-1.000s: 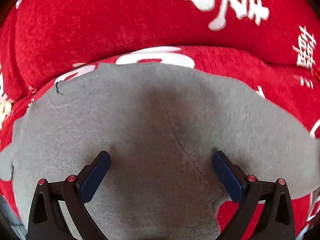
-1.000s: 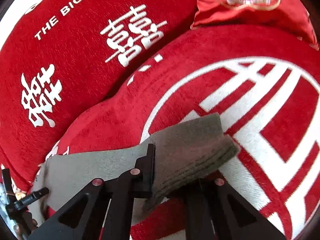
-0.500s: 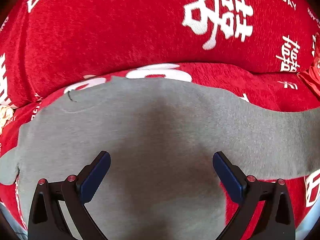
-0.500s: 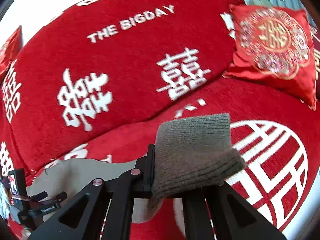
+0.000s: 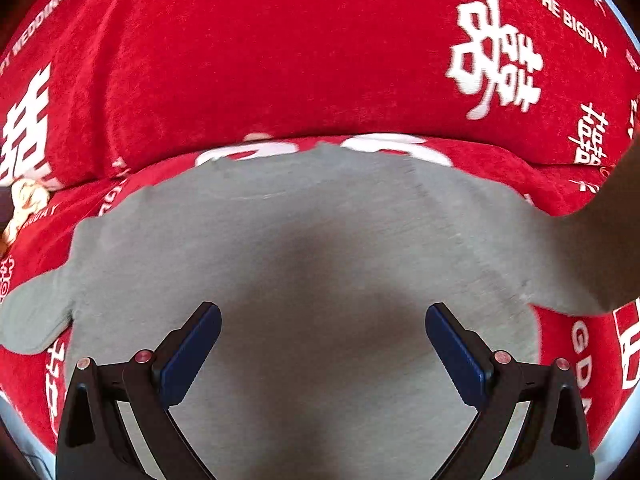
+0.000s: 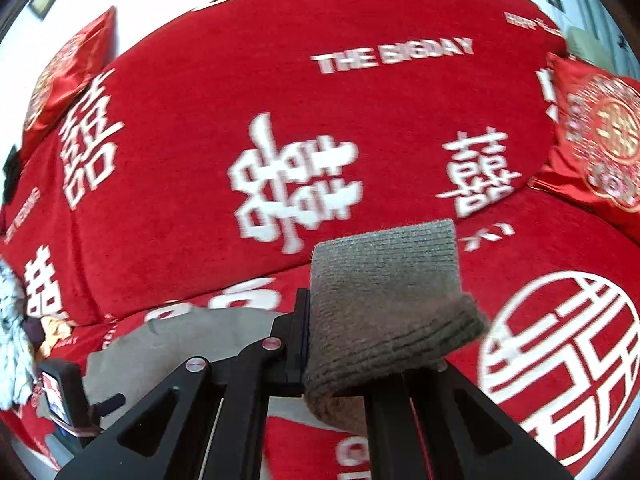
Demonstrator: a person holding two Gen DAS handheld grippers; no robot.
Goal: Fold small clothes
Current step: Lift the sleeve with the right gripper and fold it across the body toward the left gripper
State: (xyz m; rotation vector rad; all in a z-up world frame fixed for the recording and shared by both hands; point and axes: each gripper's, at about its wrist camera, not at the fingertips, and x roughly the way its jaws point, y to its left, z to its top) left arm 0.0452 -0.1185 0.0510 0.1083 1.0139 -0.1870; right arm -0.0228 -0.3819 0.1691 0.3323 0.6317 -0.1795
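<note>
A grey knit sweater (image 5: 320, 248) lies spread on the red sofa seat (image 5: 580, 356), one short sleeve end (image 5: 36, 316) at the left. My left gripper (image 5: 323, 314) hovers over the sweater's body, blue pads wide apart and nothing between them. The other sleeve (image 5: 600, 248) rises off the seat at the right edge. In the right wrist view my right gripper (image 6: 314, 328) is shut on that sleeve's ribbed cuff (image 6: 384, 292), held up above the seat; the cuff hides its right finger. The sweater's body (image 6: 180, 344) lies below and to the left.
The red sofa back (image 6: 320, 120) with white characters rises behind the seat. Embroidered red cushions stand at the right (image 6: 600, 132) and upper left (image 6: 64, 80). A pale fluffy thing (image 6: 12, 320) sits at the seat's left end. The left hand's device (image 6: 64, 396) shows lower left.
My right gripper has risen and rolled with the cuff in it, lifting the sleeve off the seat. My left gripper, still open, has drawn back and up, so more of the sweater shows.
</note>
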